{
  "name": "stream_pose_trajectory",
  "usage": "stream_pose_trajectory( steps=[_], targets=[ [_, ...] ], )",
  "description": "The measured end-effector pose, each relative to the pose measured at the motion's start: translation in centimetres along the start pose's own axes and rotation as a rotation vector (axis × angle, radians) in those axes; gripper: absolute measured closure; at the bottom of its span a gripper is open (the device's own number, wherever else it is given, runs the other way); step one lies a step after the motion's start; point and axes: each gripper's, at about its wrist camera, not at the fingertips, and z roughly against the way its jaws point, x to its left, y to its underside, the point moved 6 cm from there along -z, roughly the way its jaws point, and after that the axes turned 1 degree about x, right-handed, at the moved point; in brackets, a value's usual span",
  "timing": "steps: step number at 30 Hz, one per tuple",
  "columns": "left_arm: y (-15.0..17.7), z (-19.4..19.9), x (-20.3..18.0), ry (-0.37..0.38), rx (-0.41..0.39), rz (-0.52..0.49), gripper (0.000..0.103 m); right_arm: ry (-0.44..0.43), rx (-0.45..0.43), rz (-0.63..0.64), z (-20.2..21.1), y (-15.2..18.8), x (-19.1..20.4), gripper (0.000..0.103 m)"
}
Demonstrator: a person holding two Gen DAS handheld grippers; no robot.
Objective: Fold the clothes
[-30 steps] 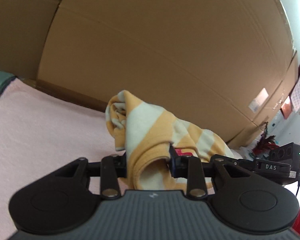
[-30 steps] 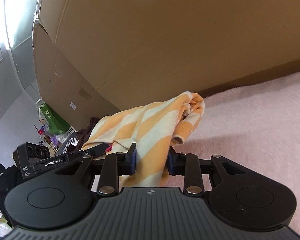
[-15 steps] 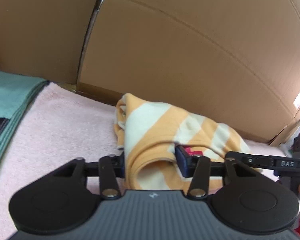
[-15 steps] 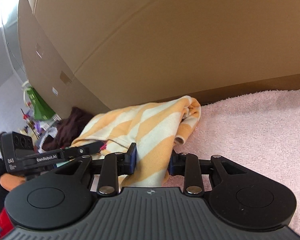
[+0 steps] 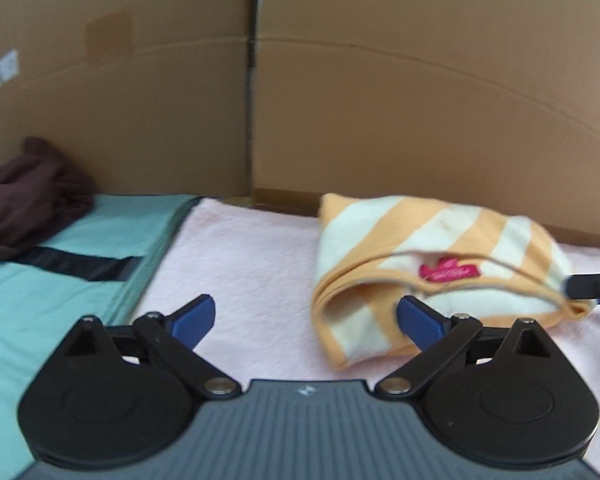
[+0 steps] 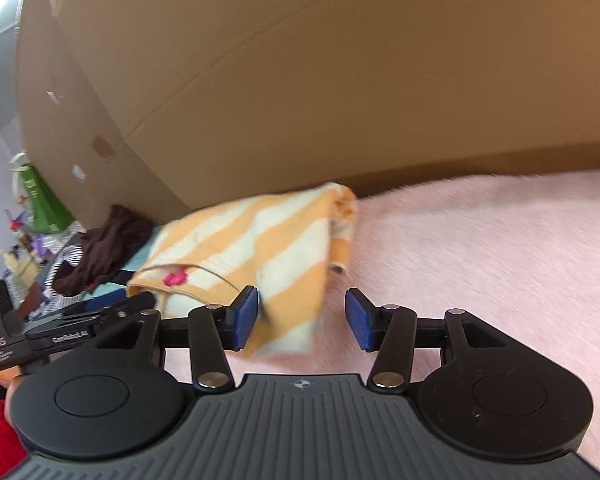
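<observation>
While left tongs [image 5: 304, 316] and right tongs [image 6: 302, 318] gape empty, folded striped shirt [image 5: 428, 264] lies crosswise, neckline facing cameras.

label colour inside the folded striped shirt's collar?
Bright pink, on the orange-and-cream striped shirt; clearest in left wrist view.

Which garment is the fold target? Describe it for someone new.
Start at the cardboard wall, then drop to the pink towel below it. The striped shirt lies bundled there: orange and cream bands with a pink neck label, unlike the plain brown clothes further left.
</observation>
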Motion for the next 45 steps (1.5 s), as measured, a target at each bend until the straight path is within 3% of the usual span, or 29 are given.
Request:
stream_pose_trajectory(
  steps=[4, 8, 14, 19, 24, 27, 29, 33, 35, 40, 45],
  targets=[
    [1.0, 0.7, -1.3, -0.141, 0.008, -0.069, 0.001, 0.134, -0.035, 0.018, 2.4, 1.7, 0.7, 0.05],
    [2.0, 1.6, -3.7, -0.168, 0.027, -0.128, 0.001, 0.214, -0.078, 0.059, 4.5, 4.2, 1.6, 0.044],
    [3.5, 3.6, -7.2, -0.083, 0.058, -0.103, 0.001, 0.268, -0.088, 0.101, 5.7, 6.5, 2.1, 0.043],
    [5.2, 5.6, -10.7, 0.062, 0.098, -0.06, 0.001, 0.371, -0.173, 0.084, 9.0, 7.1, 1.2, 0.045],
    [6.6, 8.6, -16.3, 0.21, 0.109, -0.052, 0.001, 0.576, -0.231, 0.074, 14.9, 8.7, -0.2, 0.039],
    [7.1, 9.8, -20.3, 0.294, 0.141, -0.062, 0.001, 0.722, -0.244, 0.14, 17.7, 9.9, -0.1, 0.024],
    [7.2, 10.3, -22.6, 0.31, 0.167, -0.109, 0.001, 0.754, -0.276, 0.128, 19.1, 10.2, 0.0, 0.01],
    [7.3, 10.6, -25.5, 0.253, 0.199, -0.226, 0.001, 0.796, -0.35, 0.085, 21.8, 10.7, 0.1, 0.002],
    [7.2, 11.0, -26.4, 0.248, 0.173, -0.256, 0.001, 0.822, -0.371, 0.053, 23.0, 10.7, 0.0, 0.0],
    [5.9, 12.0, -27.0, 0.334, 0.154, -0.198, 0.001, 0.937, -0.35, -0.086, 24.3, 10.0, -0.8, 0.0],
    [5.4, 12.8, -27.4, 0.328, 0.114, -0.169, 0.001, 0.919, -0.356, -0.14, 25.3, 10.3, -0.8, 0.0]
  ],
)
